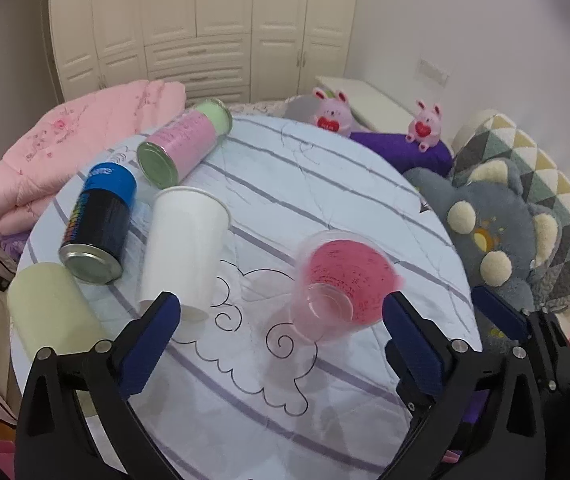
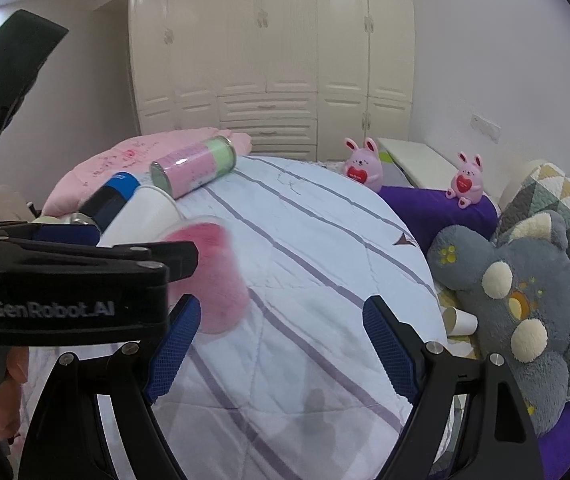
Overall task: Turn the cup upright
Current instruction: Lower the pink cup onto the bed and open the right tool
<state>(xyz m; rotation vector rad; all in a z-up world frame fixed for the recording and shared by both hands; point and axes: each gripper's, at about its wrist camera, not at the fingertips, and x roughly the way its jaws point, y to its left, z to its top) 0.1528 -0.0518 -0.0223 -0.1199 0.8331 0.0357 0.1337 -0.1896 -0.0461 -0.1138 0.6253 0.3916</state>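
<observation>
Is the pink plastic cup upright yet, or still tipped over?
Still tipped. The pink cup lies on its side on the round table, base toward the left wrist camera. Left gripper and right gripper are open, neither holding it.

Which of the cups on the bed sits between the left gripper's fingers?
The clear pink cup, lying on its side within the open left gripper. The white paper cup lies outside, beside the left finger.
</observation>
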